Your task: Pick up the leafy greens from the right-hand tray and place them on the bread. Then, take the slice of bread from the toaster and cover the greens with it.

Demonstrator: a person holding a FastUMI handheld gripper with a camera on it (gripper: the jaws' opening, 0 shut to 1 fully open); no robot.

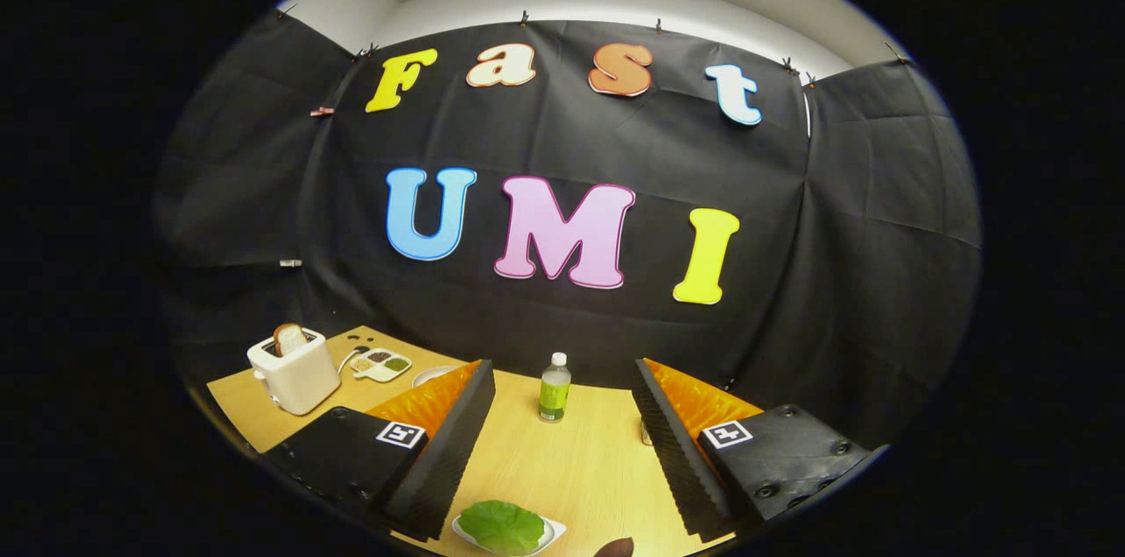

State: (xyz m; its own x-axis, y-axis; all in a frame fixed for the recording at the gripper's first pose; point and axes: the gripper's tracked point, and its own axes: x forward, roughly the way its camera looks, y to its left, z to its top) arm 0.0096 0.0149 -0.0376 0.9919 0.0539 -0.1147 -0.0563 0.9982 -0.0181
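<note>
My gripper (562, 438) is held above the wooden table with its fingers (457, 443) wide apart and nothing between them. Below and between the fingers, close to me, lies a green leaf (502, 525) on a small white tray (554, 531). A white toaster (294, 371) stands far off beyond the left finger, with a slice of bread (289, 338) sticking up out of its slot. The rim of a white plate (431, 375) peeks out behind the left finger; what lies on it is hidden.
A small bottle (555, 387) with a green label stands upright in the middle of the table, beyond the fingers. A white divided dish (381, 364) with condiments sits next to the toaster. A dark object (615, 548) shows beside the leaf tray. Black cloth walls close the table's far side.
</note>
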